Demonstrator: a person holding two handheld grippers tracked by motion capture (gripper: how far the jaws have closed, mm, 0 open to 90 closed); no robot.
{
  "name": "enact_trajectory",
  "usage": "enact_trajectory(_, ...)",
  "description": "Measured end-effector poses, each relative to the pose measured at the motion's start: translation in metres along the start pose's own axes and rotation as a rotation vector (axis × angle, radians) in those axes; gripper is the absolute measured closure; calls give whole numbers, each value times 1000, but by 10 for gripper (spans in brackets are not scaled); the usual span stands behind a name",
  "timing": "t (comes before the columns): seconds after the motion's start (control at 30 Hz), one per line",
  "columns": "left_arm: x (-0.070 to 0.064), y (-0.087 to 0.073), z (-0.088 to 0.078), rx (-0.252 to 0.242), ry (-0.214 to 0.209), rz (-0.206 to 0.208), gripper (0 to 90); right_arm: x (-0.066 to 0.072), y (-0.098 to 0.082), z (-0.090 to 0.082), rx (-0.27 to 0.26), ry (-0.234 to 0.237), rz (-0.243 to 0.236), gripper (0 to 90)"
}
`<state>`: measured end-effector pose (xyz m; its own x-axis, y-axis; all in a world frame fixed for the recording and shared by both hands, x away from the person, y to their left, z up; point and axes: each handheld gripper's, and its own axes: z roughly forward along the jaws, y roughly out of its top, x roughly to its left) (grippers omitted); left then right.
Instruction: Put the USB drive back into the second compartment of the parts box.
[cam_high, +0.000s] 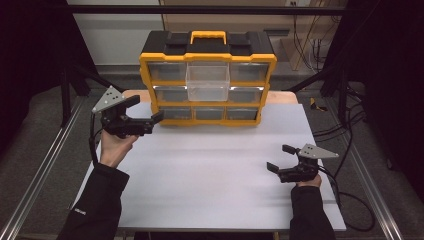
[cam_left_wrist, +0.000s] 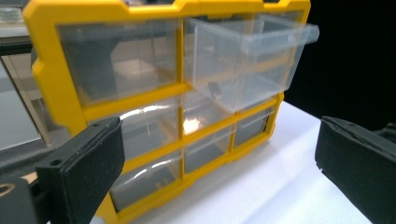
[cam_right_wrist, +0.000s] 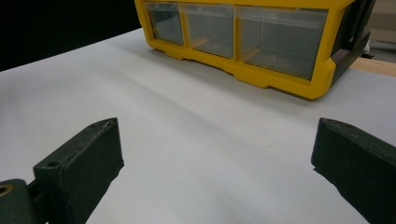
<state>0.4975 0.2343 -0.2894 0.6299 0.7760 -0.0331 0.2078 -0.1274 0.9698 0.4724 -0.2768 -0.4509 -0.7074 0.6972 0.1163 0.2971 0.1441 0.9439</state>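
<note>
A yellow and black organiser (cam_high: 207, 80) with clear drawers stands at the back of the white table (cam_high: 215, 170). Its top middle drawer (cam_high: 207, 82) is pulled out toward me; in the left gripper view that drawer (cam_left_wrist: 252, 60) juts out and looks empty. My left gripper (cam_high: 146, 111) is open, raised just left of the organiser's lower left corner, with nothing between its fingers (cam_left_wrist: 84, 172). My right gripper (cam_high: 281, 159) is open and empty, low over the table at the right front, pointing left. The right gripper view shows the organiser's bottom row (cam_right_wrist: 243, 37) beyond its jaws.
A wooden strip (cam_high: 285, 96) edges the table behind the organiser. Metal rails (cam_high: 45, 170) run along both sides, and cables (cam_high: 350, 200) trail off the right edge. Black curtains hang at left and right.
</note>
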Motion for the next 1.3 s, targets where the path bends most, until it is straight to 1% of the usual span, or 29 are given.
enact_trajectory(0.1,2,-15,-2,-11,-14,-6,15,0,0,0,1,-2,1,23)
enact_trajectory(0.13,2,-20,-3,-17,-13,-2,15,0,0,0,1,-2,0,22)
enact_trajectory(0.23,3,-38,-4,-12,-11,7,15,0,0,0,1,-1,-1,23)
enact_trajectory(0.3,3,-45,-4,-8,-9,7,15,0,0,1,4,-1,2,22)
enact_trajectory(0.4,5,-57,-7,-23,-10,-4,17,0,-1,1,4,2,0,23)
enact_trajectory(0.47,6,-65,-8,-20,-17,-10,17,0,-1,1,5,1,1,23)
enact_trajectory(0.57,7,-79,-9,-8,-18,-5,17,0,-1,1,5,-1,-2,23)
enact_trajectory(0.7,10,-98,-10,15,-19,-8,17,0,-1,2,8,0,1,23)
enact_trajectory(0.87,15,-114,-11,48,-16,-15,17,0,-2,2,11,0,-1,23)
enact_trajectory(0.97,18,-123,-11,69,-17,-28,17,0,-2,1,6,1,0,23)
enact_trajectory(1.03,20,-127,-10,92,-13,-25,17,0,-2,1,5,1,3,23)
enact_trajectory(1.27,25,-138,-14,110,-17,-34,18,-1,-4,1,7,3,2,23)
enact_trajectory(1.3,26,-140,-15,121,-20,-37,18,-1,-4,1,6,2,4,23)
